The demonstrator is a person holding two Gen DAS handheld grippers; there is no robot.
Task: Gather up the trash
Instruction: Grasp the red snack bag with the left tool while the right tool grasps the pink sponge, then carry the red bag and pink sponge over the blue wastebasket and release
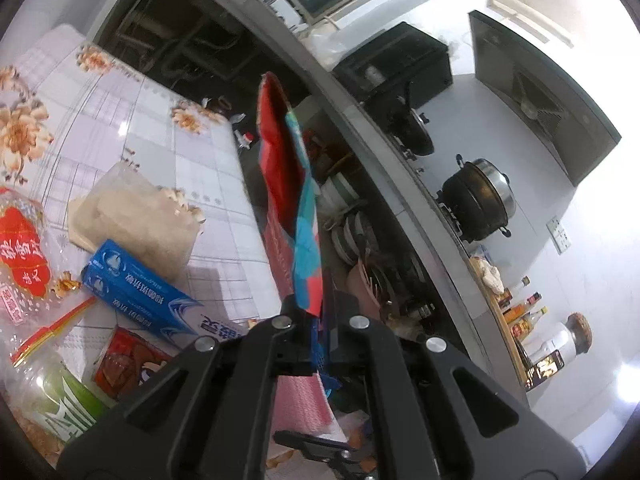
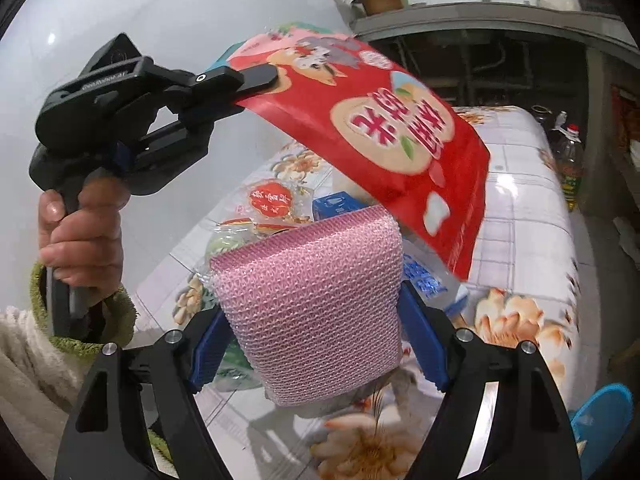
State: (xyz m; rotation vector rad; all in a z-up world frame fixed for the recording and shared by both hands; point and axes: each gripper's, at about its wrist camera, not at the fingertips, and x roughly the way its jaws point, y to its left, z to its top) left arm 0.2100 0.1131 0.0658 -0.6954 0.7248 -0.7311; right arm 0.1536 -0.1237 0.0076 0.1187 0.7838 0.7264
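My left gripper (image 1: 316,320) is shut on a red snack bag (image 1: 286,176), seen edge-on and held up in the air. The right wrist view shows that left gripper (image 2: 256,80) clamping the bag's top corner, with the red bag (image 2: 384,140) hanging over the table. My right gripper (image 2: 316,344) is shut on a pink bubble-wrap pouch (image 2: 316,304), held upright between the blue pads (image 2: 210,352). The pouch also shows low in the left wrist view (image 1: 298,404).
The floral-cloth table (image 1: 132,120) carries a blue box (image 1: 140,292), a clear bag of white pieces (image 1: 136,216), a red-label clear packet (image 1: 20,248) and a green-label packet (image 1: 64,408). A kitchen counter with a black pot (image 1: 476,200) stands beyond. An oil bottle (image 2: 568,160) stands past the table.
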